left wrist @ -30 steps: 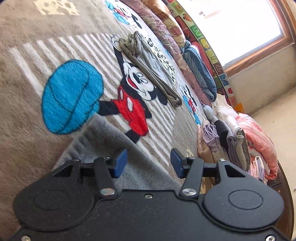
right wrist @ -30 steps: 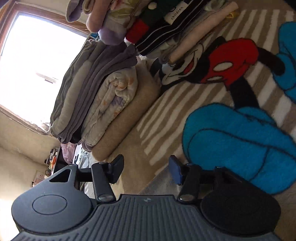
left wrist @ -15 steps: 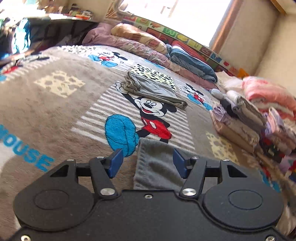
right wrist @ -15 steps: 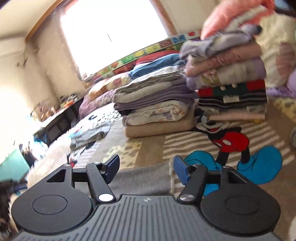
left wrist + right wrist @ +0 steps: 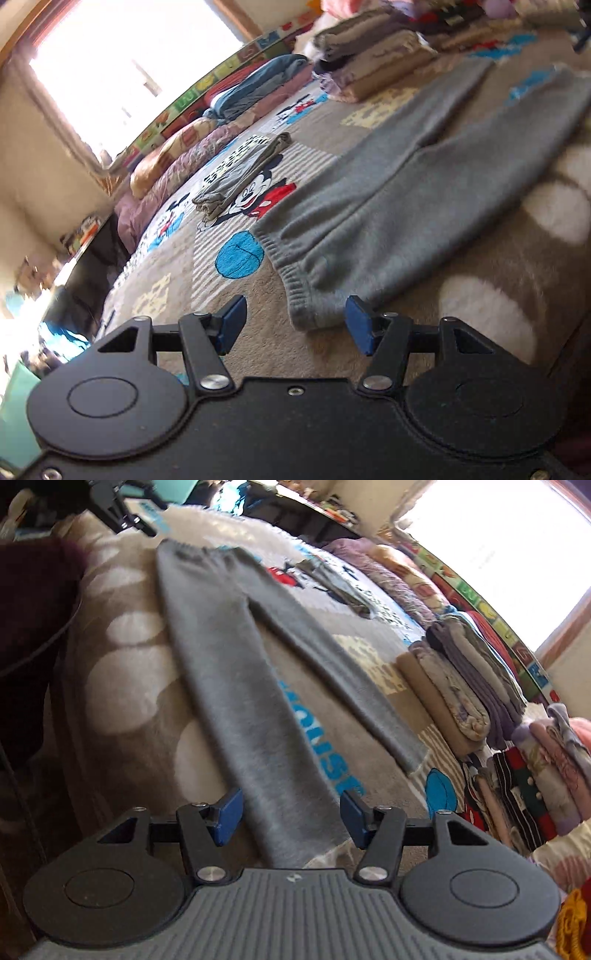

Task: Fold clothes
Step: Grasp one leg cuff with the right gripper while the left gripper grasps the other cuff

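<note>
Grey trousers (image 5: 424, 177) lie flat and unfolded on the bed (image 5: 332, 343); folded stacks (image 5: 461, 686) sit beyond. Left claw (image 5: 295, 325) and right claw (image 5: 290, 818) gape wide, empty.

Daylight floods in from the window (image 5: 122, 70), blown out white ahead of both grippers. Motion blur smears the far stacks (image 5: 373, 62); fisheye bends every edge.

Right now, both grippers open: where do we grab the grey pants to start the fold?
Grip the grey pants at both ends of the near leg. The left gripper faces the elastic waistband corner; the right gripper faces the near cuff. Come in low along the blanket: the pants lie flat, legs spread in a V, so those edges are the pinchable parts.
</note>
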A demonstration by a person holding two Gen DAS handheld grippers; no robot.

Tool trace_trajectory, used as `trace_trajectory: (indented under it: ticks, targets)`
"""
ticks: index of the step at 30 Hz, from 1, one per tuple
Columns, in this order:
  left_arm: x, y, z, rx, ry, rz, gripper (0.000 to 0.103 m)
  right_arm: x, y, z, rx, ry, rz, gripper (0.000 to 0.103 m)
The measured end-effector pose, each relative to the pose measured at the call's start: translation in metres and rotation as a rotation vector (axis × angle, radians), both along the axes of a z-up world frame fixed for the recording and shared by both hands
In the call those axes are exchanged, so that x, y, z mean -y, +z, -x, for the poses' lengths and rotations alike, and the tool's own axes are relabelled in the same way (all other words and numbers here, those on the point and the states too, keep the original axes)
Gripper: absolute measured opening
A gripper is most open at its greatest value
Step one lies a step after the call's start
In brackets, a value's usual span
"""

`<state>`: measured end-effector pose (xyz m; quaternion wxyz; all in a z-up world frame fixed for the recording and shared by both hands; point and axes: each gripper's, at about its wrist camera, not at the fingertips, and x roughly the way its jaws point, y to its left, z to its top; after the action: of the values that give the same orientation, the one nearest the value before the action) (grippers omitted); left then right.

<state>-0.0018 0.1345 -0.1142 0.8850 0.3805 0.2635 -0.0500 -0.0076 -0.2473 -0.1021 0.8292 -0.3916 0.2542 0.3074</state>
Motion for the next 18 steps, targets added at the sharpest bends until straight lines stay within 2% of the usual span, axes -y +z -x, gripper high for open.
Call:
trace_trajectory:
  ticks: [4,7,9,13,18]
  targets:
    - [0.003,-0.021,0.005,0.003,-0.055,-0.139,0.058,-0.004,-0.017,0.009,0.015,0.01,0.095,0.052]
    - [0.0,-0.03,0.004,0.014,-0.074,-0.196,0.058,-0.007,-0.027,0.01,0.023,0.022,0.149,0.045]
    - [-0.001,-0.037,0.005,0.02,-0.099,-0.246,0.058,-0.011,-0.033,0.011,0.032,0.037,0.175,0.045]
    - [0.001,-0.053,0.009,0.044,-0.17,-0.376,0.058,-0.014,-0.041,0.012,0.067,0.041,0.206,0.044]
    - [0.001,-0.063,0.001,0.085,-0.219,-0.457,0.058,-0.014,-0.047,0.014,0.123,0.03,0.223,0.044]
